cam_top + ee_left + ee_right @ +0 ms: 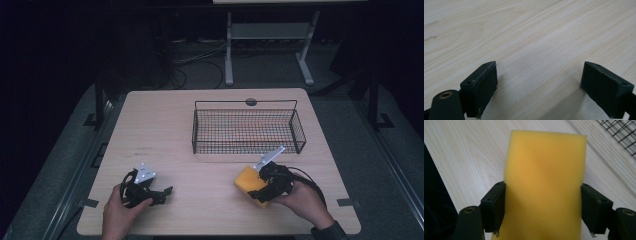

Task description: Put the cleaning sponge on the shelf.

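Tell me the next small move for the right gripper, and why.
Probably lift and carry the yellow sponge forward toward the wire basket. The right gripper has its jaws against the sponge's sides, the basket stands just beyond it, and the left gripper is open over bare table.

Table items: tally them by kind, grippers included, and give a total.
Yellow sponge: 1
Black wire basket: 1
Handheld grippers: 2, the left gripper and the right gripper
Total: 4
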`<action>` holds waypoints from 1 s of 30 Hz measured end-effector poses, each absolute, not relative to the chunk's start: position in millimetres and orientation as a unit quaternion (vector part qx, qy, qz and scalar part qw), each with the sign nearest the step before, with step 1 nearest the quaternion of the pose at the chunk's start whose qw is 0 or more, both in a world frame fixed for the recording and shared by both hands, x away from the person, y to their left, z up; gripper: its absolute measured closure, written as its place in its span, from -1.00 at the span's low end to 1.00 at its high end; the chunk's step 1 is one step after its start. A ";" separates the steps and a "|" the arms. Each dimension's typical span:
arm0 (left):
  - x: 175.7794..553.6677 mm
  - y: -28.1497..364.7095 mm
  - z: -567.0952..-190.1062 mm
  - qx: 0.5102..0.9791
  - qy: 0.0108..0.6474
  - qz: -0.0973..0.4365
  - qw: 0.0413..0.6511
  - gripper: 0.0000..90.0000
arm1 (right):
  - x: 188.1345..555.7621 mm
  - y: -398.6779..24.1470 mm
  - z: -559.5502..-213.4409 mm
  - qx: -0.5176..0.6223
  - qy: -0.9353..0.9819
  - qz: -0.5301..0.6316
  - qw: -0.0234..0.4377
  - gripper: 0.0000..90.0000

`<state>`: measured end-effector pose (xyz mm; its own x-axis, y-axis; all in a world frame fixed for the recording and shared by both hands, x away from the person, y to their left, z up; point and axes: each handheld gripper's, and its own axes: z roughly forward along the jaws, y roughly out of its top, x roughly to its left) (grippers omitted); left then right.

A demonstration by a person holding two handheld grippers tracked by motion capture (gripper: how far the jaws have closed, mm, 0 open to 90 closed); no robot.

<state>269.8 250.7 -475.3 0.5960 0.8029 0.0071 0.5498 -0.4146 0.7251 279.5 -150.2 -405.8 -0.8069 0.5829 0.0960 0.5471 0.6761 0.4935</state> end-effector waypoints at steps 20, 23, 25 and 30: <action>269.7 250.5 -475.4 0.820 0.413 0.180 0.352 -0.72 | 292.9 -157.6 -384.1 0.314 0.910 0.265 0.048 -0.35; 269.7 250.5 -475.4 0.820 0.413 0.180 0.352 -0.72 | 295.4 -158.8 -380.1 0.314 0.910 0.266 0.050 -0.35; 269.7 250.5 -475.4 0.820 0.413 0.180 0.352 -0.72 | 296.1 -159.2 -378.7 0.315 0.910 0.266 0.051 -0.35; 269.7 250.5 -475.4 0.820 0.413 0.180 0.352 -0.72 | 302.4 -163.6 -371.0 0.318 0.907 0.270 0.054 -0.35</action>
